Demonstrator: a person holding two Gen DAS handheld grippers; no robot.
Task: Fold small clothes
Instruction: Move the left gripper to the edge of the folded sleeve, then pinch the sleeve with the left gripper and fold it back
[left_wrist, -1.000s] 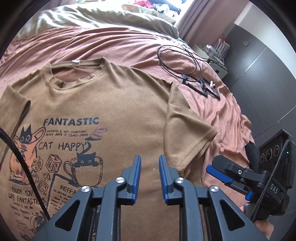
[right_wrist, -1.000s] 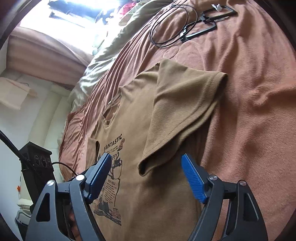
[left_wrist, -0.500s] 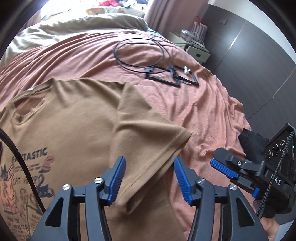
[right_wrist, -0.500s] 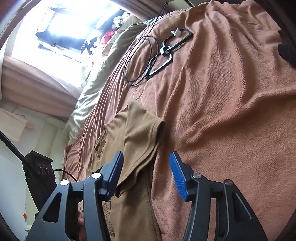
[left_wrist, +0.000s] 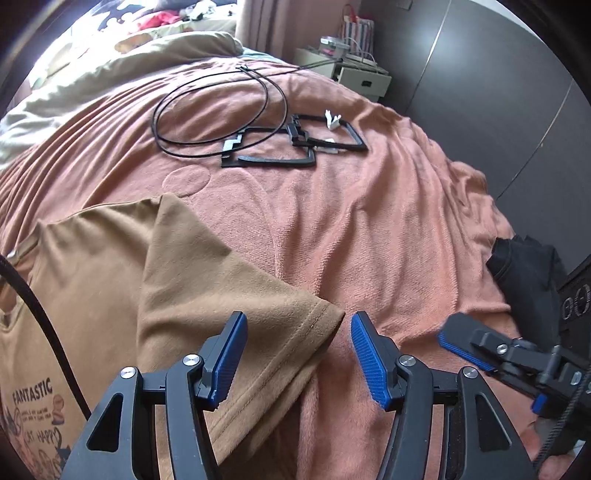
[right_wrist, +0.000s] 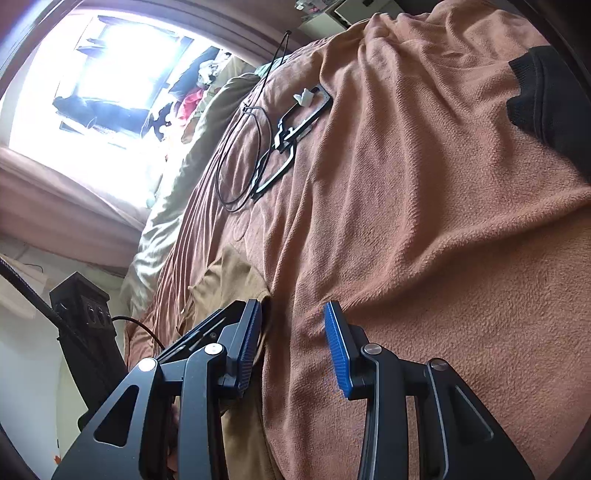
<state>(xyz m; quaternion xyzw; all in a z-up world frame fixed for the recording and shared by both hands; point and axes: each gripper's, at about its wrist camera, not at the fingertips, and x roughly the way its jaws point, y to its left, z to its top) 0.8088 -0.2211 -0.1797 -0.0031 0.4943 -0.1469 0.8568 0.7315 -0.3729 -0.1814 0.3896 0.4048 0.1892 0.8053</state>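
Left claw (left_wrist: 295, 354) released, straddling the shirt (left_wrist: 177, 288) sleeve. Right claw (right_wrist: 291, 343) released too, just beside that sleeve on the bed (right_wrist: 424, 221).

Both tools share one build. The left gripper (left_wrist: 297, 350) has black skeletal arms with triangular cut-outs, silver round screw heads at the pivots, and ribbed blue pads (left_wrist: 369, 360). A black cable (left_wrist: 40, 317) crosses at nine o'clock. The right gripper (right_wrist: 291, 345) looks identical, with bare skin (left_wrist: 546, 448) beneath its housing.

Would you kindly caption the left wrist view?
Open left gripper straddles the brown T-shirt sleeve hem on the pink bedspread.
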